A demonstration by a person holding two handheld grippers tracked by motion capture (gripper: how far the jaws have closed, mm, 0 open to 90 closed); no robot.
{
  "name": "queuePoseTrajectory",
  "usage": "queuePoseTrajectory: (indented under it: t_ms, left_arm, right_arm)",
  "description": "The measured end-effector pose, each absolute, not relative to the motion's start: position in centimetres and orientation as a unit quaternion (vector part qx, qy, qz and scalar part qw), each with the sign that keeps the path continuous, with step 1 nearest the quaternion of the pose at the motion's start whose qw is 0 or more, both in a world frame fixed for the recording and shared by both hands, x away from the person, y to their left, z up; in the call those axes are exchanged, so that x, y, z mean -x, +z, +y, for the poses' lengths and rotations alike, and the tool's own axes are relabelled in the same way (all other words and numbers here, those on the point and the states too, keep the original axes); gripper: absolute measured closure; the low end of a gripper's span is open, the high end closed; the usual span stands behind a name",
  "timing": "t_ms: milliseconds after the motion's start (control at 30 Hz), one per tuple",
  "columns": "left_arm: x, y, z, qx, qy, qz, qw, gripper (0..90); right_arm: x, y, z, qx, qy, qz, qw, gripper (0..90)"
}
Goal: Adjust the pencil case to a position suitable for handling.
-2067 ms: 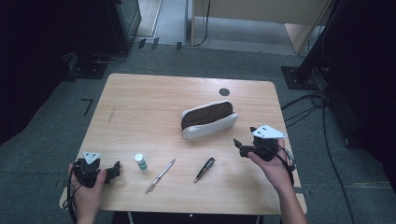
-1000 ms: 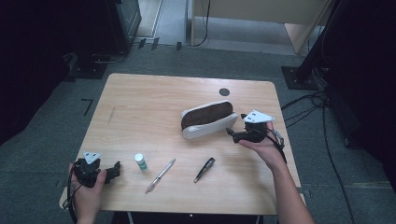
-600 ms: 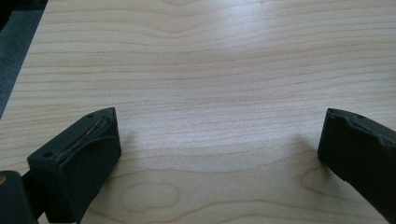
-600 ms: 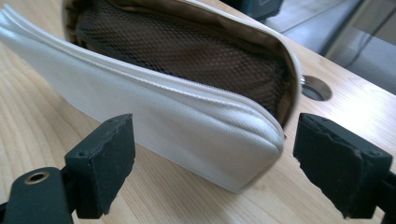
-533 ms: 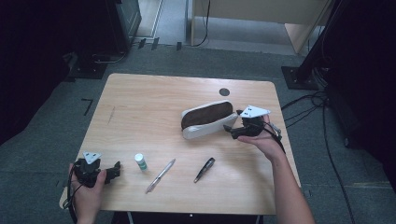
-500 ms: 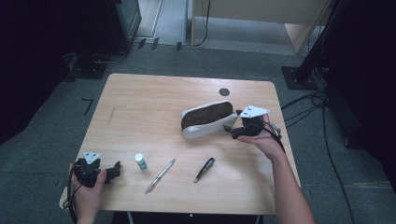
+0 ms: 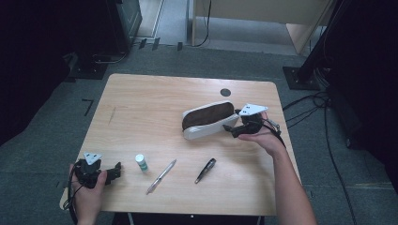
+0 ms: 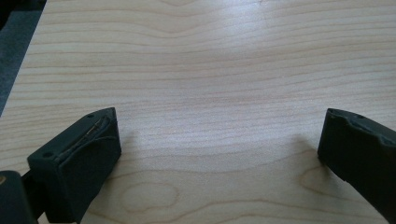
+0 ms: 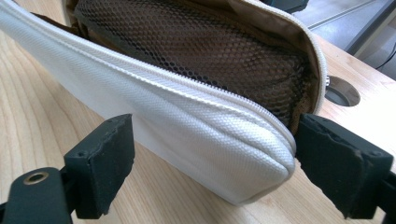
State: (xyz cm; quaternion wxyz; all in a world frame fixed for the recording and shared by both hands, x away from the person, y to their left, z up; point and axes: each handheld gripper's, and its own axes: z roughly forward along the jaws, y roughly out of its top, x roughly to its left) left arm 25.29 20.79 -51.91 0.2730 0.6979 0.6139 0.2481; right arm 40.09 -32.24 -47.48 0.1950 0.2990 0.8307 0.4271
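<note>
At the end of the open white fabric pouch with brown mesh lining (image 9: 196,116), right gripper (image 9: 212,163) spread wide around its corner, poised to pinch.

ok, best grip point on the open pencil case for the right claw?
Take the pencil case by its white front wall at the rounded right end, coming in level from the right. The right claw already straddles that end, open. The zip gapes there, so one jaw could probably slip inside against the mesh lining.

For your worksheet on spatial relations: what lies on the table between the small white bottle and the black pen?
In the high view, a silver pen lies between the white bottle and black pen.
</note>
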Motion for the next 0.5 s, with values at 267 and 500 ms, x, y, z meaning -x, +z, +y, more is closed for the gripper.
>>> queuePoseTrajectory:
  t_ms: [267, 500]
  left_arm:
    - [-25.29, -51.91, 20.79, -0.698, 0.248, 0.614, 0.273, 0.0]
    - [-25.29, -51.91, 20.79, -0.698, 0.248, 0.614, 0.273, 0.0]
  right_arm:
    - [-39.96, -47.77, -31.77, -0.271, 0.413, 0.844, 0.207, 29.1]
    - [-39.57, -47.16, -32.42, -0.247, 0.433, 0.85, 0.169, 66.9]
